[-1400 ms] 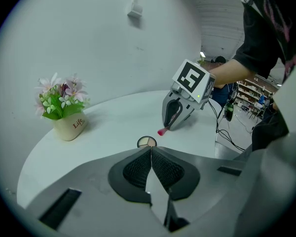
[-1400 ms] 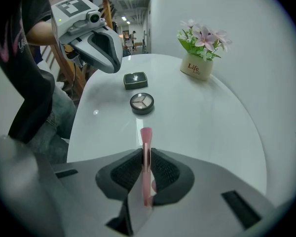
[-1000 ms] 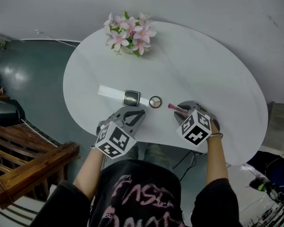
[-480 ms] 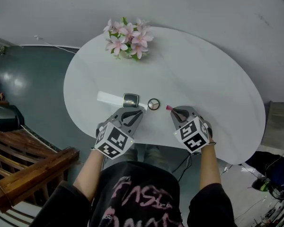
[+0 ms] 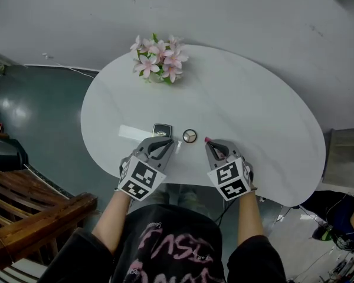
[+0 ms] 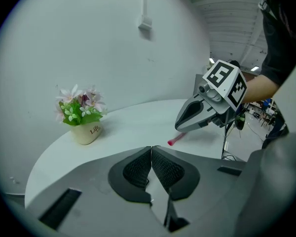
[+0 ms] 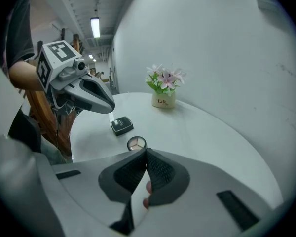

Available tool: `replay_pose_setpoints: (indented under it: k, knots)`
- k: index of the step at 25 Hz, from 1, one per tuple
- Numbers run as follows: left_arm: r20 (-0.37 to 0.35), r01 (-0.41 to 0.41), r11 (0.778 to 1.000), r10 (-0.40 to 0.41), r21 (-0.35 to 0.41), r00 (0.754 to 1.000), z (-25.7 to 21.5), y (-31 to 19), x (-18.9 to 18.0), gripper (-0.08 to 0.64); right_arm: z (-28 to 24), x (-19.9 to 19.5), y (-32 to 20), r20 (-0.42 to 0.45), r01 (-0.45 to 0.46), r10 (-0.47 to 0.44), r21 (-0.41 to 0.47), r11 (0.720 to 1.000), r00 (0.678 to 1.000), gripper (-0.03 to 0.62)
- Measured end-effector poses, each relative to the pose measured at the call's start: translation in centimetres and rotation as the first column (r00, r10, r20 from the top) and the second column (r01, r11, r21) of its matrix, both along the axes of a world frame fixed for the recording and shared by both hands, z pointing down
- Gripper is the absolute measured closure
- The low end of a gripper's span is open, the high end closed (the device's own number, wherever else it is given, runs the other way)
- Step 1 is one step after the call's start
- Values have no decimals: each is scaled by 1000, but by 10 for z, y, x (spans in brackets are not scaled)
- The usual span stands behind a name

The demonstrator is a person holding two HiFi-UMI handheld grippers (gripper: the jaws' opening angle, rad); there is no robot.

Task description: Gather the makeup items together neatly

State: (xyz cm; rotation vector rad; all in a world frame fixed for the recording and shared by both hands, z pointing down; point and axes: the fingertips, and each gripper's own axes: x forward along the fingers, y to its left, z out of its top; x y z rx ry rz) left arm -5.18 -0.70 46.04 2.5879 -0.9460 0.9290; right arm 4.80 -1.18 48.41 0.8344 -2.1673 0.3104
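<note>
From my seat the head view looks down on a white table [image 5: 253, 99], both tools low at its near edge. The right gripper [image 5: 211, 145] is closing its fingers the last bit onto a pink stick [image 5: 207, 140]. The pads already press its sides, and the pink tip pokes out past them toward the middle of the table. In the right gripper view I see pink between the lower parts of the pads, so the pinch is real.

The left gripper [image 5: 168, 143] has its fingers pressed together. Its own view shows the pads meeting along one line, with a pale strip below them. That strip could be the table or the end of a white item, and I can't say which from here.

The other makeup lies in a short row just beyond the two tools. A round compact [image 5: 190, 135] sits between the two fingertips, near the pink stick but not touching it. A black square compact [image 5: 161, 129] lies to its left, just ahead of the left gripper. A white flat tube [image 5: 134, 132] stretches away from the black compact toward the left edge of the table. Its near end is hidden under the left gripper, so I can't confirm contact there.

A pot of pink flowers [image 5: 159, 61] stands at the far side of the table, well apart from the makeup. A wooden bench [image 5: 41, 211] sits on the floor off to the left.
</note>
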Motion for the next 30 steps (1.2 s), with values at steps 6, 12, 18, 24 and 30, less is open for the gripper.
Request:
replay_pose_setpoints:
  k: [6,12,18,24,30]
  knots:
    - [-43,70,996,-68,53,997,-20,-13,-10,548,-25,-6,-11,56,-73,69,79,994,996,529]
    - [-78,144,983,-136,118,988,-42,-28,-21,548,-53,-6,-21,86,-140,129,141,980,988,529]
    - [-123,211,959,-190,189,974,-65,-43,-34,548,-85,-2,-33,146,-221,192,220,950,970,529]
    - [-158,255,933,-220,254,963,-87,-51,-43,548,-113,0,-38,186,-257,211,281,924,960,529]
    - [-214,300,908,-243,293,946,-112,-58,-51,548,-137,2,-41,222,-299,233,343,890,947,529]
